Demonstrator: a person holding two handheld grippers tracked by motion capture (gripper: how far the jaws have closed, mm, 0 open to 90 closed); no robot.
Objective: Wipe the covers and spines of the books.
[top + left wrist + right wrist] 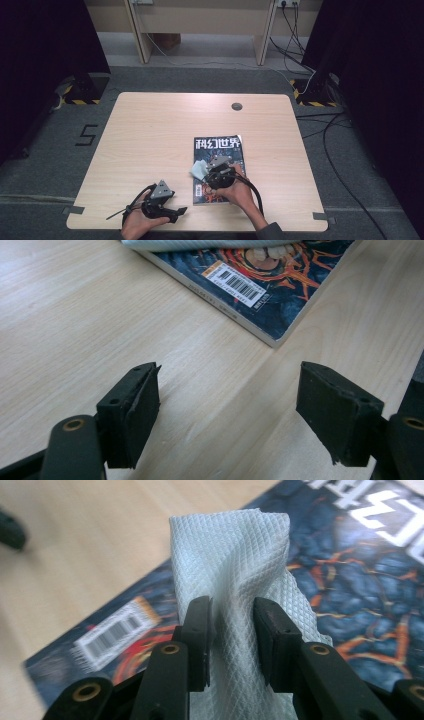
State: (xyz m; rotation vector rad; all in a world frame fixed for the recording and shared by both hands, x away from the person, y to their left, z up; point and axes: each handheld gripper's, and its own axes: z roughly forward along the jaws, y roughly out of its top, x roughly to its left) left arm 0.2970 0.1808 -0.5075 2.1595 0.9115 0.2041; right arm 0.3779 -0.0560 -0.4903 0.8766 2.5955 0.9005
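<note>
While I hold both claws over the desk (150, 130), the stock reads as follows.

Item one: right claw (232, 630), pinching a folded white cloth (235, 555) with a diamond weave; its two pads press the cloth from either side, and the cloth stands up past the tips. From the high view I see this claw (212, 172) over the left part of the magazine, the cloth (199, 170) sticking out on its left.

Item two: magazine (220, 150), dark cover with orange streaks and large white characters across the top, lying flat on the desk right of centre. Its barcode label (239, 284) sits near the lower left corner, which points toward my left claw.

Item three: left claw (230, 410), spread wide, nothing between the pads, bare wood beneath. I hold it (170, 212) near the front edge of the desk, just left of the magazine and apart from it.

Item four: round grey plug (237, 106) in the desk top, near the far edge.
</note>
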